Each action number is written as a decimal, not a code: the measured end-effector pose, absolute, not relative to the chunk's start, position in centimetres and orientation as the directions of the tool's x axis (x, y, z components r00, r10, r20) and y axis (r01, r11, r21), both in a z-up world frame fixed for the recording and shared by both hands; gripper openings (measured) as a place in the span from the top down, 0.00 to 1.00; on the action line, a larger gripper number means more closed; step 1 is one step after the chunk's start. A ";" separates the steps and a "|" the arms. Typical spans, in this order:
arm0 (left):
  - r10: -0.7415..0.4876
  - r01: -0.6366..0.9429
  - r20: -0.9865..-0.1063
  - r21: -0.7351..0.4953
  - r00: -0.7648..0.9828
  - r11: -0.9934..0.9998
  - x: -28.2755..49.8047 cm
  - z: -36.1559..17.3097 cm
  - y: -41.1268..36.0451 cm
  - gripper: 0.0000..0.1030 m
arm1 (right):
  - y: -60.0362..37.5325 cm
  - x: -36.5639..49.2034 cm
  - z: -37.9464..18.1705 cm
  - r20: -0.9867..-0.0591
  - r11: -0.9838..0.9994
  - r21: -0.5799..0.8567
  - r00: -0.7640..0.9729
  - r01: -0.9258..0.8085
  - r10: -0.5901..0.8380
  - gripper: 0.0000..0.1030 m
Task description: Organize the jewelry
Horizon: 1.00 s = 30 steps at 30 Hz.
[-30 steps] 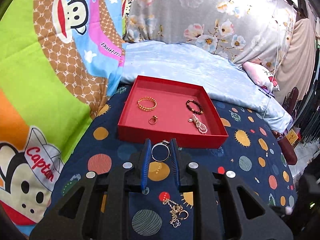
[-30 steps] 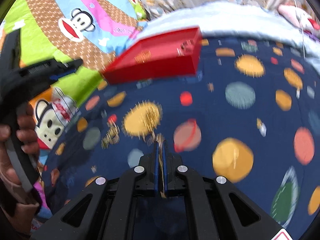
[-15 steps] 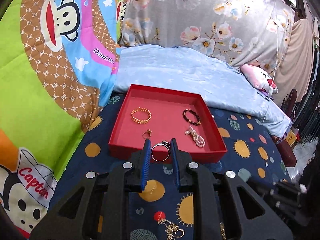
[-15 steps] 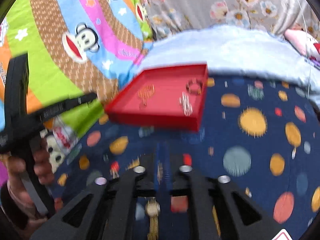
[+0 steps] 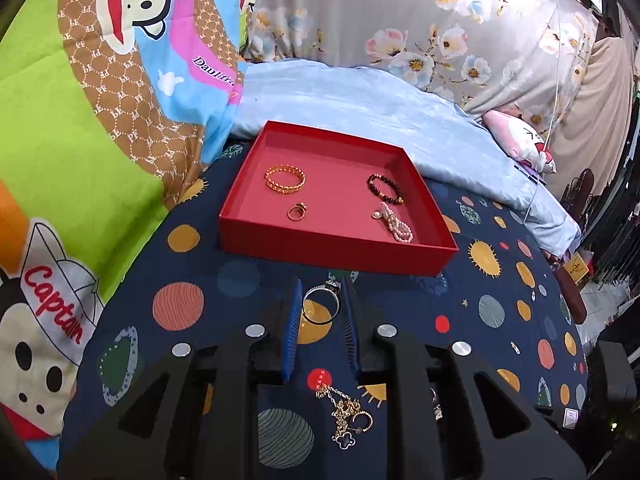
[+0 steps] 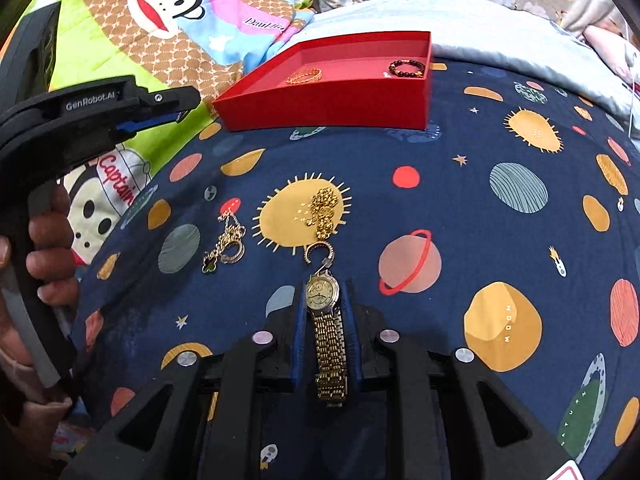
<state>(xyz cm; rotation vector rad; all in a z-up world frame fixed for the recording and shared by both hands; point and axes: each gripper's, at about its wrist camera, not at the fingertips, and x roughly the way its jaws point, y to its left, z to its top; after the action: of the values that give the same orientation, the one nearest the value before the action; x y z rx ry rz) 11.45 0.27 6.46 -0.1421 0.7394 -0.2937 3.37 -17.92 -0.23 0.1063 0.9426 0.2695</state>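
Swung down from the red tray, the right gripper is opening around a gold watch, apparently untouched; left gripper clamps a silver ring. Four pieces are trayed; chains remain lower center.

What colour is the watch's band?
Gold; the watch shows best in the right wrist view, between the right gripper's fingers.

We could not read the dial of the watch; its band ran under the right claw toward six o'clock. A small trinket at five o'clock sat half behind the left claw body. The holding hand at nine o'clock was cut by the edge.
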 end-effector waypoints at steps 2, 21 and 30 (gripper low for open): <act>-0.313 0.212 -0.645 -0.232 0.697 0.949 11.4 6.3 0.2 0.81 | -17.8 3.4 -0.2 -0.784 0.963 0.195 0.561 -0.186 0.267 0.79; -0.328 0.222 -0.654 -0.242 0.682 0.945 11.3 5.8 -0.3 0.81 | -18.0 3.3 1.0 -0.743 0.962 0.208 0.610 -0.179 0.274 0.94; -0.326 0.236 -0.631 -0.226 0.703 0.945 12.1 7.3 -0.3 0.81 | -19.4 5.3 5.6 -0.658 0.958 0.227 0.699 -0.173 0.282 0.94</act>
<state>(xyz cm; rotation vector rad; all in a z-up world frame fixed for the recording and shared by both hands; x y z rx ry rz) 12.09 -0.34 7.29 -0.1318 0.7263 -0.3137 5.28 -19.42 5.58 0.1516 0.7563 0.2544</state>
